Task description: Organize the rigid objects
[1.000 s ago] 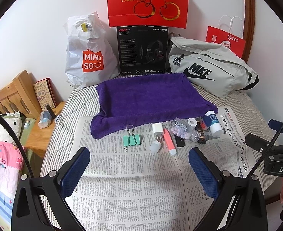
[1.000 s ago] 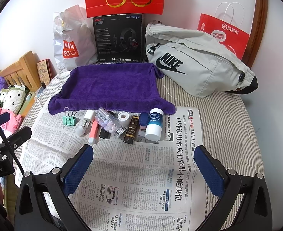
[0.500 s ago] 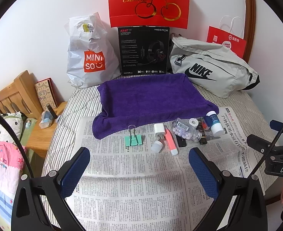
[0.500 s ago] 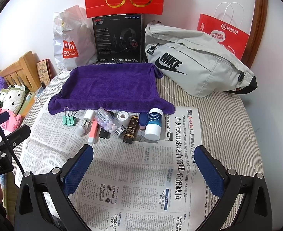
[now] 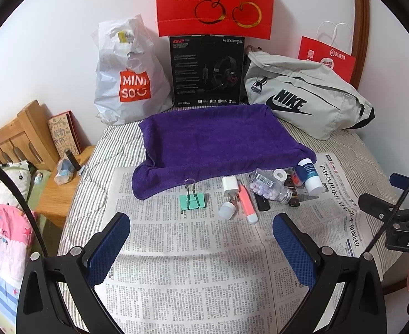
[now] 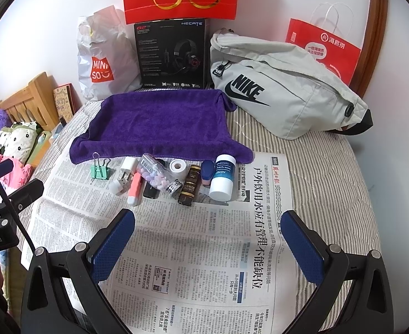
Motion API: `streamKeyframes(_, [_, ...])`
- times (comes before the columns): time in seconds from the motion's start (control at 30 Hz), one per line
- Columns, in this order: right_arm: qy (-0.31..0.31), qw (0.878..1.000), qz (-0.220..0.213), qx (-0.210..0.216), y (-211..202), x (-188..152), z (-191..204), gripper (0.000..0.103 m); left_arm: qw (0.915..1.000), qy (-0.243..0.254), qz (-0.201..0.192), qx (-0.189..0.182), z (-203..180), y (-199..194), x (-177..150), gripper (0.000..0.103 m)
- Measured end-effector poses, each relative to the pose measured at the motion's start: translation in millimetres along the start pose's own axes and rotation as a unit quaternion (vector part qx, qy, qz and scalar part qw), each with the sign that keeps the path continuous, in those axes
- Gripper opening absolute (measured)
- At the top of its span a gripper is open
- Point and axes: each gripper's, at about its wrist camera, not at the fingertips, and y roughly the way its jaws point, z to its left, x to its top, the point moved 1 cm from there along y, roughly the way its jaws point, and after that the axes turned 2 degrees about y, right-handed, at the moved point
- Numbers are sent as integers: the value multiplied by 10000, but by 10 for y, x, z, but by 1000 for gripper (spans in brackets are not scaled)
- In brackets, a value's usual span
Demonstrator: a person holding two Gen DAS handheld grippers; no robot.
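A row of small objects lies on the newspaper (image 5: pixel 193 250) in front of a purple towel (image 5: pixel 218 136): a green binder clip (image 5: pixel 192 201), a white charger plug (image 5: pixel 230 187), a pink highlighter (image 5: pixel 247 204), a clear pill bottle (image 5: pixel 268 189), a tape roll (image 5: pixel 280 173) and a white bottle with a blue label (image 5: pixel 310 176). The right wrist view shows the same row, with the binder clip (image 6: pixel 100 170), pill bottle (image 6: pixel 155 174), a dark brown box (image 6: pixel 189 188) and the white bottle (image 6: pixel 222 178). My left gripper (image 5: pixel 201 228) and right gripper (image 6: pixel 208 224) are both open and empty, hovering short of the row.
At the back stand a white Miniso bag (image 5: pixel 129 75), a black headset box (image 5: pixel 207 69), a grey Nike bag (image 5: pixel 307 97) and red paper bags (image 5: pixel 214 2). A wooden bedside stand (image 5: pixel 62 183) is at the left. The bed edge drops off at the right.
The left gripper has lowered or tilted slightly, so the scene sits a little higher in its view. The right gripper has barely moved. Nothing was picked up.
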Motion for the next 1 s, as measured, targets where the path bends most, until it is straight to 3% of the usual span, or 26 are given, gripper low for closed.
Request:
streamKeyframes(0.1, [12, 10000, 16, 9, 14, 2, -15, 103, 9994, -235, 163, -194, 89, 87, -29, 103])
streamKeyframes(0.37, [31, 9999, 117, 57, 124, -4, -55, 103, 9966, -597, 532, -192, 327, 507, -115, 102])
streamKeyframes(0.6, [66, 9994, 321, 102, 329, -33, -98, 103, 9944, -337, 1002, 10, 249, 1042, -132, 102])
streamKeyframes(0.8, [52, 9988, 477, 115, 494, -54, -132, 103, 9932, -485, 1057, -32, 217, 1456, -72, 97])
streamKeyframes(1.0, [112, 9977, 661, 103, 655, -70, -197, 103, 9912, -660, 1140, -137, 195, 1764, -58, 81])
